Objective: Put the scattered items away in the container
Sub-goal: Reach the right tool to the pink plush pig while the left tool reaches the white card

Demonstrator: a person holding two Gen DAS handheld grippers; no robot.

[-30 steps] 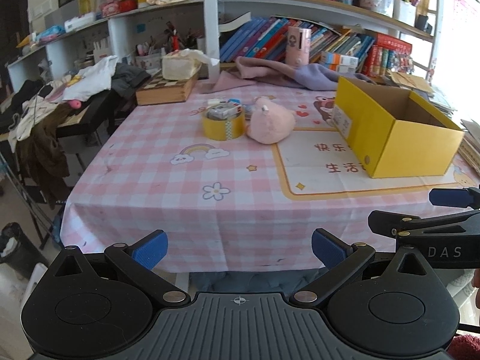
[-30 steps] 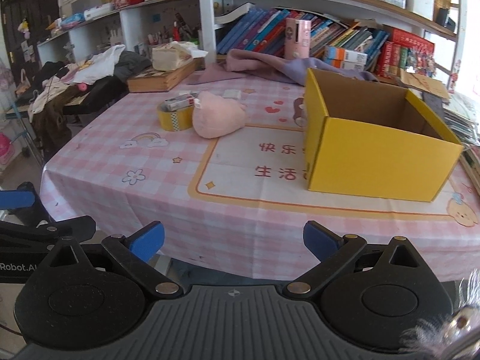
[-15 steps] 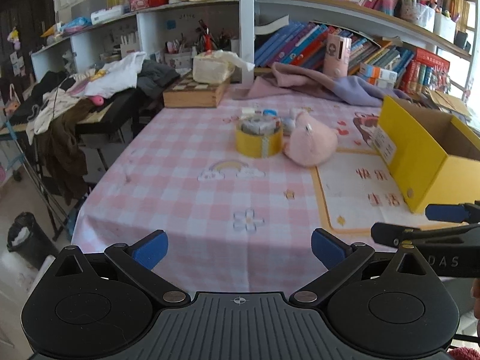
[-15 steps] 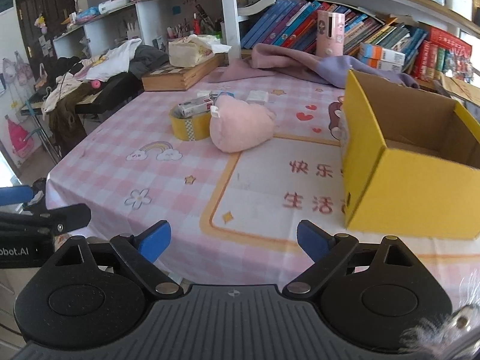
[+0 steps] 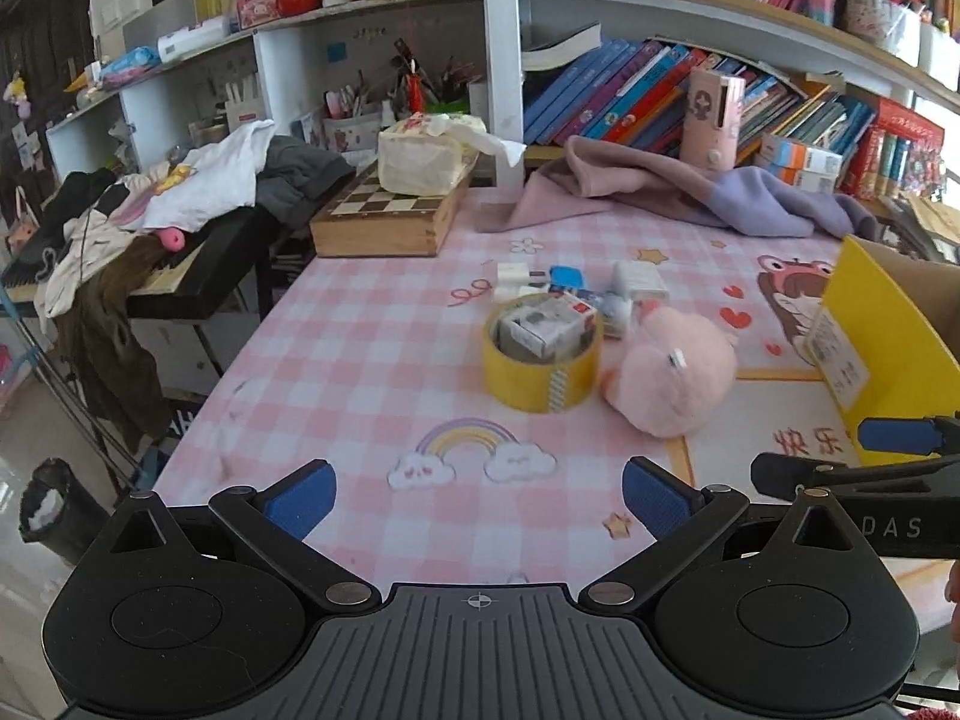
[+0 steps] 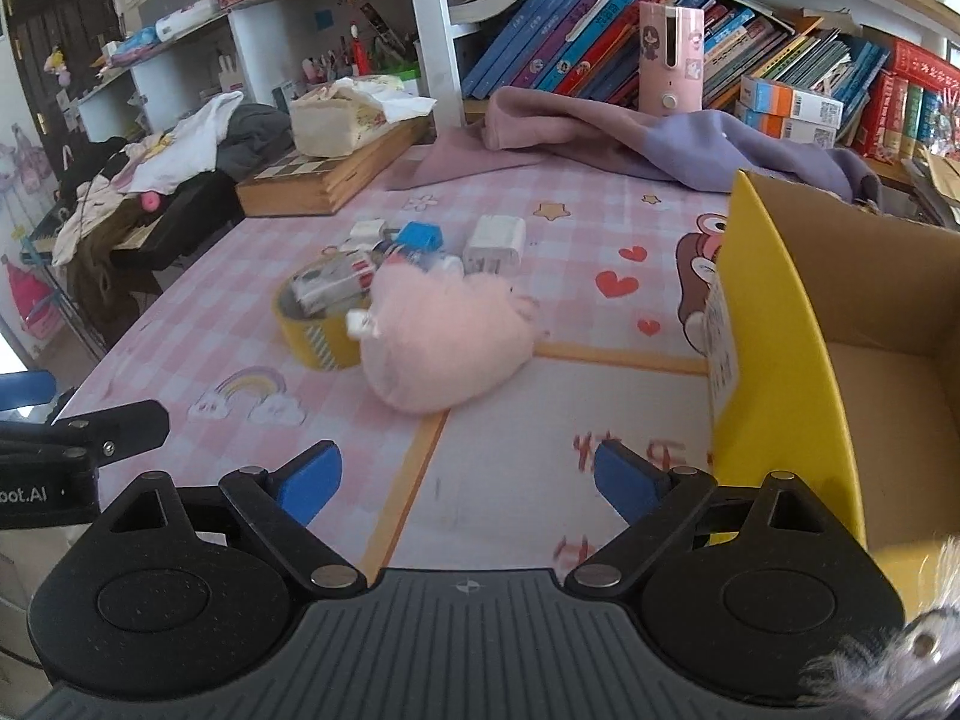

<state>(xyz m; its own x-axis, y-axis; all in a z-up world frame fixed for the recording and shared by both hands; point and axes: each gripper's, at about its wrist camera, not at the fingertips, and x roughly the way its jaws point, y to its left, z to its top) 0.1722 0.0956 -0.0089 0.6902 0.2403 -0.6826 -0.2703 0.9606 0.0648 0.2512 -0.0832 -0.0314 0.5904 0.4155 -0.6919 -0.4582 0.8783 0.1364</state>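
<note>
Since a second ago both tongs have come forward over the near edge of the bench, and the scattered things now loom larger in each view.

Left wrist view: the left tongs (image 5: pixel 478 495) stand apart, holding nothing, above the pink checked bench (image 5: pixel 372 360) near its near edge. Ahead sits a yellow tape roll (image 5: pixel 542 375) with a small carton (image 5: pixel 546 326) lying in its hole. A pink plush toy (image 5: pixel 672 381) lies just beside the roll, toward the yellow box (image 5: pixel 882 354) at the right edge. Small chargers (image 5: pixel 639 281) lie behind the roll. The right tongs (image 5: pixel 864 465) enter from the right.

Right wrist view: the right tongs (image 6: pixel 468 483) are apart and empty. The plush toy (image 6: pixel 447 345) touches the tape roll (image 6: pixel 312 333); the open yellow box (image 6: pixel 780 372) stands just right of them, well apart from the toy.
</note>
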